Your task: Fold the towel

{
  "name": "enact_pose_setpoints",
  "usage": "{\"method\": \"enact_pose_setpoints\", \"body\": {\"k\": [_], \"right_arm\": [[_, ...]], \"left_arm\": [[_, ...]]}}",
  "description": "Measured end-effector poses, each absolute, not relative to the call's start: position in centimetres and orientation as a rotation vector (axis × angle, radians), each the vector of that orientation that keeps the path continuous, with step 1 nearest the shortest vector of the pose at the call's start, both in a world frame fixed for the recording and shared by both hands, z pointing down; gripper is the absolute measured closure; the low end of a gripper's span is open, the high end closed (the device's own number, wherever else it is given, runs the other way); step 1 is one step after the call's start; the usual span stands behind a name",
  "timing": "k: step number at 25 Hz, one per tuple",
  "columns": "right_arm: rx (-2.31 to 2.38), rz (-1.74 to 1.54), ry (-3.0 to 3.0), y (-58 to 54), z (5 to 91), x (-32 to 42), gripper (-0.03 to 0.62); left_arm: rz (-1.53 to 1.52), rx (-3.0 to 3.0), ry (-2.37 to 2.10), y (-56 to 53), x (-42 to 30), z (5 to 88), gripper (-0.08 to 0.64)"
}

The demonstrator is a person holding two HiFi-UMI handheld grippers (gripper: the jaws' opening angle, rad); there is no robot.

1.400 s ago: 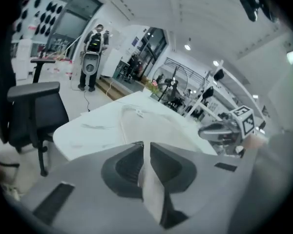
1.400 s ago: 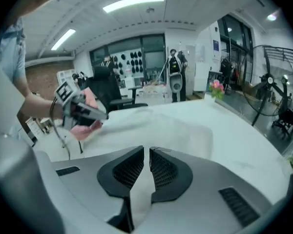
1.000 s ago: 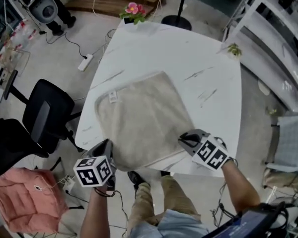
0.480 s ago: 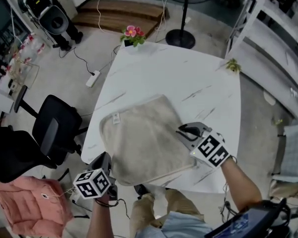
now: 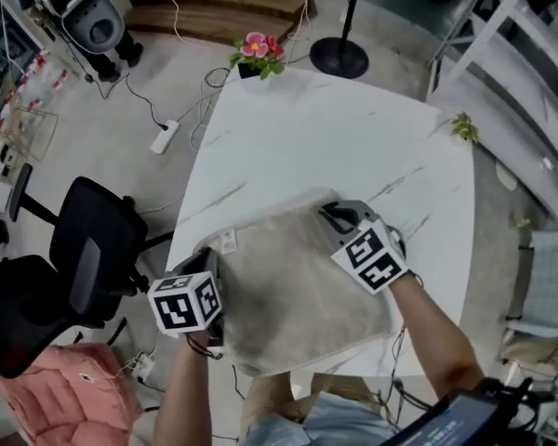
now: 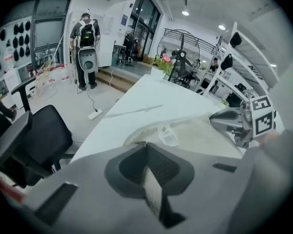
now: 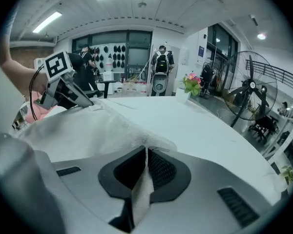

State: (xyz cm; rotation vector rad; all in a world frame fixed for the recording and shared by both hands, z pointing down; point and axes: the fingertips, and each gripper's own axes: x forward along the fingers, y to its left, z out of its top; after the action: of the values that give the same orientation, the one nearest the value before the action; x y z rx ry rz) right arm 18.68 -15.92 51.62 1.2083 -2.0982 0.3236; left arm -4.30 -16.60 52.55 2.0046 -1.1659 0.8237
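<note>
On the white tabletop (image 5: 335, 128), the towel (image 5: 298, 295) lies partly doubled over. Your left gripper (image 6: 147, 150) has its jaws clamped on one corner. Your right gripper (image 7: 145, 155) has jaws that have just been closing, and they pinch another corner. The first fold appears underway. Next, align both corners with the far edge.

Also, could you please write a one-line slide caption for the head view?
Left gripper and right gripper each clamp an edge of the beige towel on the white table.
</note>
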Motion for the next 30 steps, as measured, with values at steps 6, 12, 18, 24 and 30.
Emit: {"method": "enact_pose_setpoints", "body": {"k": [6, 12, 18, 24, 30], "right_arm": [[1.300, 0.394, -2.029, -19.7, 52.8, 21.4, 0.565], [1.399, 0.452, -1.984, -23.7, 52.8, 25.1, 0.563], [1.457, 0.479, -1.934, -26.1, 53.4, 27.2, 0.565], [1.520, 0.609, -2.052, -26.0, 50.0, 26.6, 0.426], [1.669, 0.840, -2.138, -17.2, 46.1, 28.1, 0.394]], "left_arm": [[0.911, 2.071, -1.056, -21.9, -2.5, 52.8, 0.551], [0.936, 2.159, -0.942, -27.3, 1.0, 52.9, 0.551], [0.948, 2.238, -0.900, -31.5, 3.6, 53.0, 0.551], [0.817, 2.274, -0.847, -31.6, 4.3, 50.6, 0.448], [0.701, 2.306, -0.875, -26.2, 1.7, 45.9, 0.410]]}}
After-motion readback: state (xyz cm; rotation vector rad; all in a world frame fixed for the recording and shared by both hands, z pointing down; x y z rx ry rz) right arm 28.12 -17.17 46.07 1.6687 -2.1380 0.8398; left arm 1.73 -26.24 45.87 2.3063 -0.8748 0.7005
